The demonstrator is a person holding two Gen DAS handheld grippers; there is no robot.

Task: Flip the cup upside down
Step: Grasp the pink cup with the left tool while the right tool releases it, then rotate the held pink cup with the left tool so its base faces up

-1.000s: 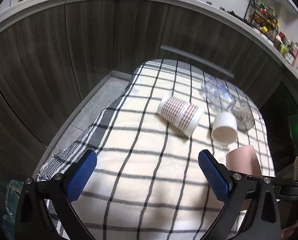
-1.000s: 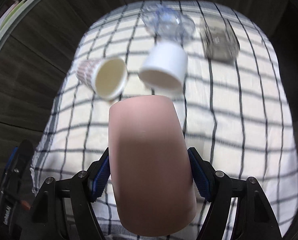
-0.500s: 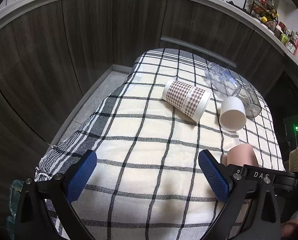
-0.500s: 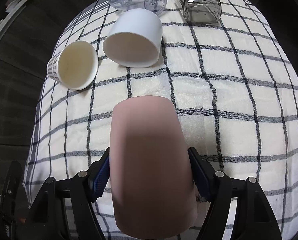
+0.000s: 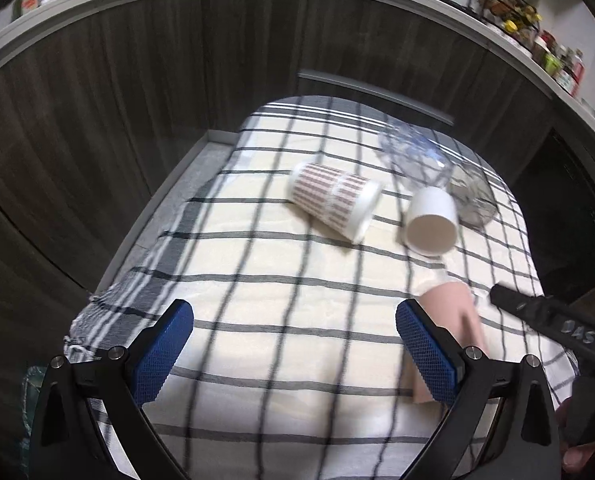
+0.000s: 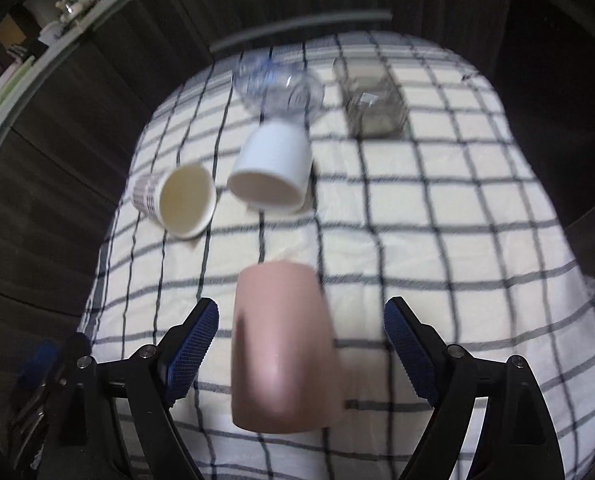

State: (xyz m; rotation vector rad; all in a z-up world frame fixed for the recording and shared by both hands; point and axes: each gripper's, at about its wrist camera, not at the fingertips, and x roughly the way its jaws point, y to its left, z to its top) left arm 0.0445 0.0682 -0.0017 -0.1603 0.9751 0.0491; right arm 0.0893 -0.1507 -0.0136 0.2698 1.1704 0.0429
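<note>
Right tongs (image 6: 299, 344): jaws spread wide, blue pads clear of the pink cup (image 6: 283, 348) on both sides, a gap showing between each pad and the cup wall. The pink cup stands between the two pads on the checked cloth (image 6: 437, 240), its closed end up and its wider end down toward the camera; the frame is motion-blurred, so whether the lower rim sits flat on the cloth cannot be told.

Left tongs (image 5: 293, 344): jaws wide, nothing between the pads, only cloth (image 5: 257, 280) beneath. In the left wrist view the pink cup (image 5: 455, 312) shows just behind the right-hand pad, partly hidden by it, with the black arm of the right tongs reaching in from the right edge.

Beyond the pink cup, toward the far end of the bench:
- white cup (image 6: 271, 168) on its side, mouth toward the camera; same cup in the left view (image 5: 431, 222).
- checked paper cup (image 6: 177, 200) on its side, just left of the white cup, mouth also toward the camera; seen from its flank in the left view (image 5: 333, 204).
- clear plastic cup (image 6: 277, 86) lying just behind the white cup.
- grey glass tumbler (image 6: 373, 110) to the right of the clear one, apart from it.

Dark wood-grain cabinet fronts (image 5: 117, 100) curve around the far side of the bench.
</note>
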